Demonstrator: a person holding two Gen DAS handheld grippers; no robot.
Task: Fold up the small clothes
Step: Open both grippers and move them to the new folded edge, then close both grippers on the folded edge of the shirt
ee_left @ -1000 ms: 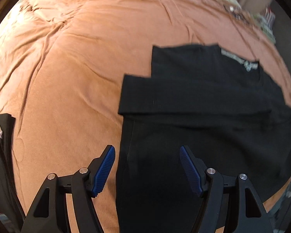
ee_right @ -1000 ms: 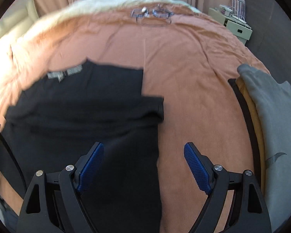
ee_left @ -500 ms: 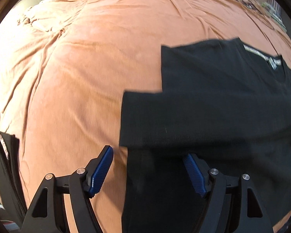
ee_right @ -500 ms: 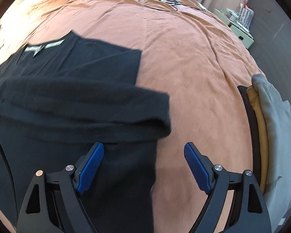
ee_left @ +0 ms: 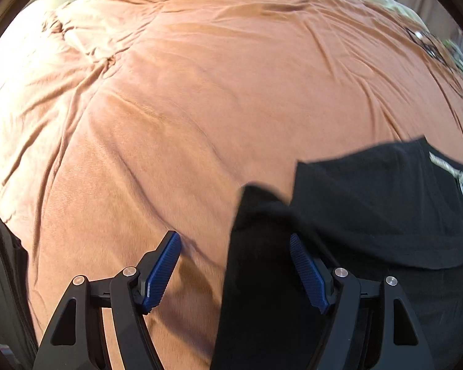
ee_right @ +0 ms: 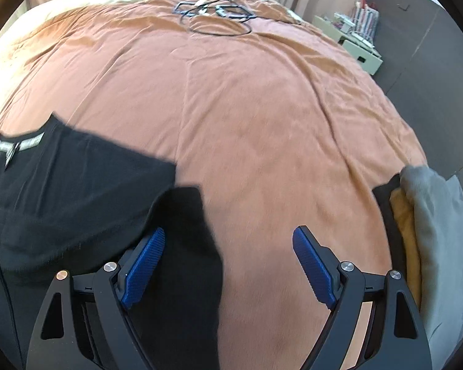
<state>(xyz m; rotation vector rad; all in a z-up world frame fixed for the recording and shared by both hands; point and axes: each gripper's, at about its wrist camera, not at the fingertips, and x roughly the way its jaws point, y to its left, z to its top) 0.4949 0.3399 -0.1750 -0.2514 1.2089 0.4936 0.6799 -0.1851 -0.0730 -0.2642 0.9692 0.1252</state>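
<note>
A black T-shirt [ee_left: 370, 215] with a pale neck label lies flat on the orange-brown bedspread [ee_left: 200, 108], its sleeves folded in. My left gripper [ee_left: 234, 236] hangs open over the shirt's left edge, near the folded sleeve. One blue pad is above the bedspread and the other above black cloth. In the right wrist view the same shirt [ee_right: 61, 191] fills the lower left. My right gripper [ee_right: 230, 229] is open astride the shirt's right edge in the same way. Neither pair of pads presses on the fabric.
A stack of folded clothes [ee_right: 429, 231], grey over mustard and black, sits at the bed's right edge. Tangled cables [ee_right: 216, 15] lie at the far end of the bed. A pale drawer unit [ee_right: 358, 49] stands beyond the bed. Dark fabric [ee_left: 3, 277] sits at the left.
Both grippers have moved forward along the shirt's side edges, from the lower body up to the folded sleeves. The shirt now sits lower and more to the side in each view. Both stay open.
</note>
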